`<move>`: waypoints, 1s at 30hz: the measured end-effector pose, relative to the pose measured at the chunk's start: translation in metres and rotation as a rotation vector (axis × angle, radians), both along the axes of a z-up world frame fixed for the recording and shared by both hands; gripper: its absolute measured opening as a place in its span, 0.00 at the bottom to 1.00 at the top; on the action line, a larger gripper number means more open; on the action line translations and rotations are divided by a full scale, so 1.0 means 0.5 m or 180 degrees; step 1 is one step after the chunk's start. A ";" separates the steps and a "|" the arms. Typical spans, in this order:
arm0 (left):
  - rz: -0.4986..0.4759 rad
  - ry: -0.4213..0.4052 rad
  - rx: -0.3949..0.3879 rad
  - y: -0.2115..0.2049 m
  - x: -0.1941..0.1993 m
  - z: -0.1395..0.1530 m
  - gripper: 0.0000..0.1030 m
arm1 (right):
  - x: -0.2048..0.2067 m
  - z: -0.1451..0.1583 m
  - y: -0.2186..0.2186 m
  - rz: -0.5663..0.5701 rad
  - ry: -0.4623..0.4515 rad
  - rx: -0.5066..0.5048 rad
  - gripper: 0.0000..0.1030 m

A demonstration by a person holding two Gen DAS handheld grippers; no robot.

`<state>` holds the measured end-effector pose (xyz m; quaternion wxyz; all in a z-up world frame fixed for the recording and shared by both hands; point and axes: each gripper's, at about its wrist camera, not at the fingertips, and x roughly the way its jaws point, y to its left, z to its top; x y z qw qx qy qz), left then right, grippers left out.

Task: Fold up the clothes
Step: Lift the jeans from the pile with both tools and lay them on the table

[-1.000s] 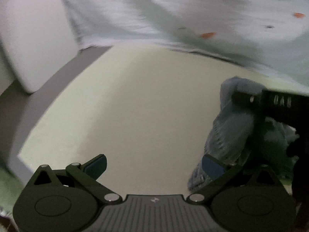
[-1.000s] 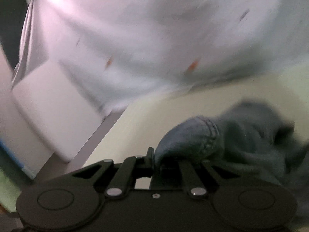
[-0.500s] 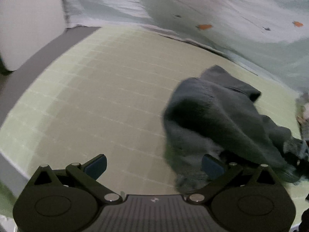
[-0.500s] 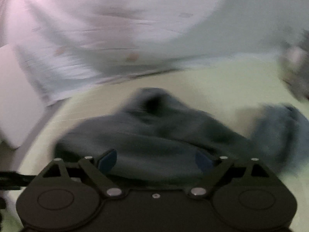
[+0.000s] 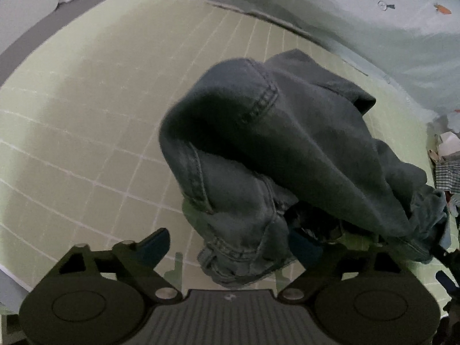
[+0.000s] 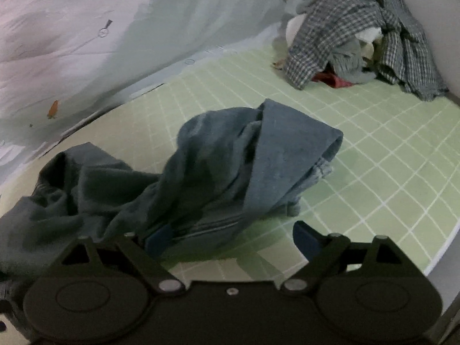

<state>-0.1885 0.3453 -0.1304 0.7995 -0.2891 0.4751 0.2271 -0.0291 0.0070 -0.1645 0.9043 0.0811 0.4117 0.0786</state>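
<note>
A crumpled pair of blue denim jeans point(image 5: 287, 143) lies in a heap on the pale green gridded mat point(image 5: 86, 115). It also shows in the right wrist view point(image 6: 230, 166). My left gripper point(image 5: 230, 244) is open, with the near edge of the jeans lying between its fingers. My right gripper point(image 6: 233, 237) is open too, its left finger against the denim and its right finger over bare mat point(image 6: 373, 172). Neither gripper holds the cloth.
A pile of checked and grey clothes point(image 6: 359, 34) sits at the mat's far right corner against a wall. A pale quilt with carrot prints point(image 6: 86, 43) borders the mat's far side, also seen in the left wrist view point(image 5: 345, 14). The mat edge point(image 6: 437, 258) drops off at right.
One second ago my right gripper was shut on the jeans and held them up. It has since opened and the jeans dropped onto the mat. Both grippers have moved closer over them.
</note>
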 end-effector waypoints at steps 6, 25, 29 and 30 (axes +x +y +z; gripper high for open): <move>0.0053 0.0213 -0.0067 -0.001 0.039 -0.045 0.46 | 0.086 -0.035 -0.022 -0.0084 0.0155 -0.0032 0.72; 0.0481 0.0129 0.1452 0.298 0.238 0.059 0.13 | 0.469 0.048 0.247 0.0677 -0.0449 -0.0016 0.12; 0.0673 -0.0228 0.1937 0.352 0.264 0.174 0.13 | 0.500 0.159 0.272 0.0631 -0.0940 0.0116 0.11; 0.0743 -0.0333 0.2014 0.358 0.254 0.202 0.13 | 0.492 0.181 0.262 0.0592 -0.1048 0.0138 0.11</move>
